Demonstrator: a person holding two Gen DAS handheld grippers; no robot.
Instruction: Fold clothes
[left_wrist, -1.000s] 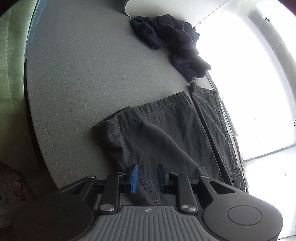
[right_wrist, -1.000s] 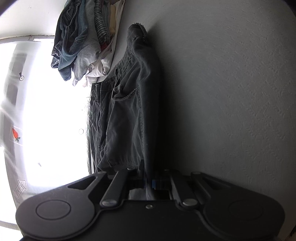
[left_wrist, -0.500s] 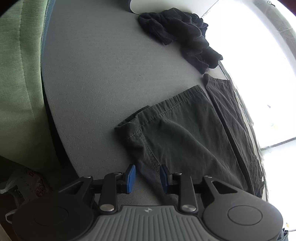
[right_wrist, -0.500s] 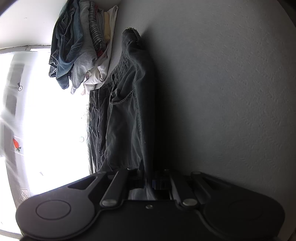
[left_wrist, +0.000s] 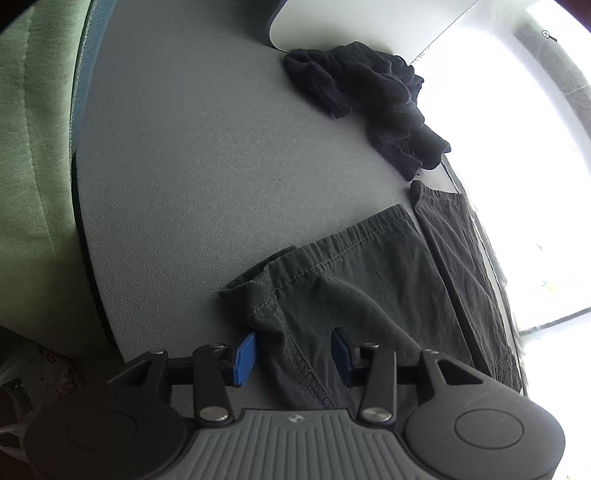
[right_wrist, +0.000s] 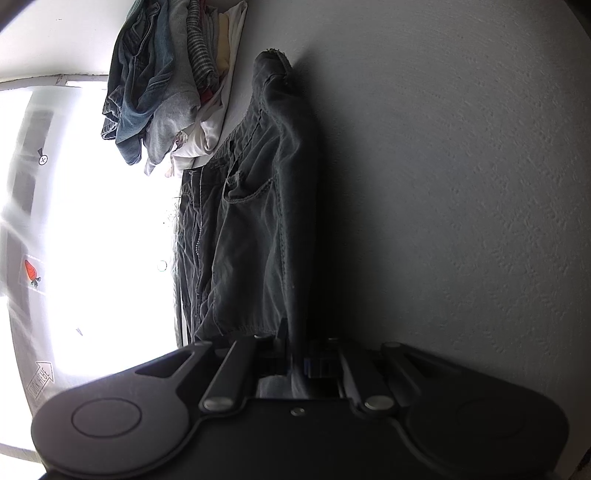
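Dark grey trousers (left_wrist: 369, 295) lie on the grey table (left_wrist: 207, 166), partly folded, with a leg hem corner near the table's front edge. My left gripper (left_wrist: 293, 354) is open, its blue pads either side of a trouser fold, not clamping it. In the right wrist view the same trousers (right_wrist: 258, 221) stretch away from me, raised in a ridge. My right gripper (right_wrist: 295, 363) is shut on the trousers' edge, in deep shadow.
A crumpled black garment (left_wrist: 376, 103) lies at the table's far side by a white board (left_wrist: 351, 22). A pile of jeans and other clothes (right_wrist: 162, 81) sits at the far end in the right view. A green cushion (left_wrist: 29, 147) borders the table's left edge.
My left gripper has opened wider around the trouser fold, and its view has shifted slightly over the table. My right gripper stays shut on the trousers, almost still.
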